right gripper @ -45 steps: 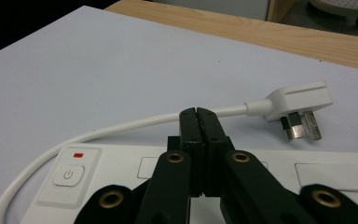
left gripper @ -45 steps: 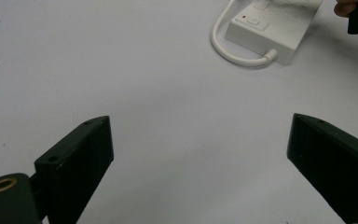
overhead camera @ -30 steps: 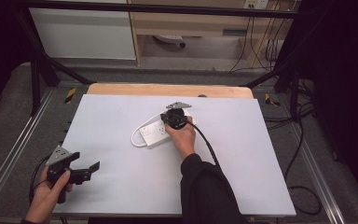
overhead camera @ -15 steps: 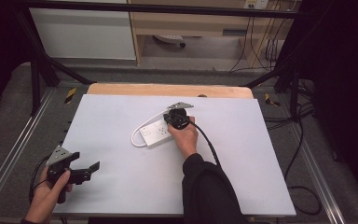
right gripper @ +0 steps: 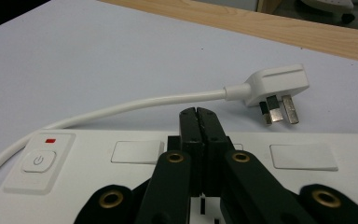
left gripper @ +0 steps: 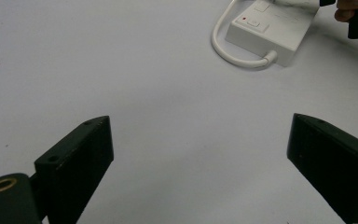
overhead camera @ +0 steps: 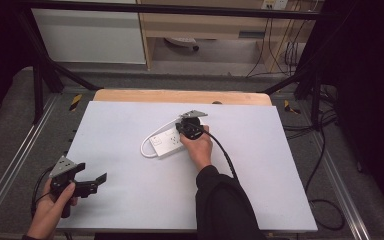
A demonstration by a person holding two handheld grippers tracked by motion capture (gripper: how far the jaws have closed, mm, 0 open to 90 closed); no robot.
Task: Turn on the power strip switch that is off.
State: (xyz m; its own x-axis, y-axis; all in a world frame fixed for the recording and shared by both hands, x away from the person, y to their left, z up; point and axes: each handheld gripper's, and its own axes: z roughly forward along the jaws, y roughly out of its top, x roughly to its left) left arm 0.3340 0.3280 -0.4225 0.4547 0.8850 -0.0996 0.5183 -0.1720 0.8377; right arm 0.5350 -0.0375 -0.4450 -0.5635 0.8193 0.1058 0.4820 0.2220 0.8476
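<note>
Two tongs are in play, and only one is at work: the right tongs point(right gripper: 200, 116) have their jaws pressed flat together with nothing between them, the closed tip resting over the top face of the power strip point(right gripper: 303, 186), just past the middle sockets. The strip lies directly under and around those jaws; its power button point(right gripper: 38, 161), with a small red mark above it, sits off to the left of the tip, and the white cord point(right gripper: 135, 106) curls away ahead of the tip to the plug point(right gripper: 275, 88), which lies on its side on the table point(right gripper: 98, 56) with its pins bare, beyond the jaws and to their right. The left tongs point(left gripper: 198, 154) hang wide open and empty above bare table, with the strip point(left gripper: 272, 32) well ahead of them and to their right. The main risk, as I judge it, is that the closed tip pushes down off centre and the light strip slides or swivels on the smooth table, since nothing pins it. A sideways nudge could also bump the button by accident. If the aim is the plug, the shut jaws must open first; reaching forward closed would only shove it farther off. The stiff cord may spring and drag the plug as the strip turns.
</note>
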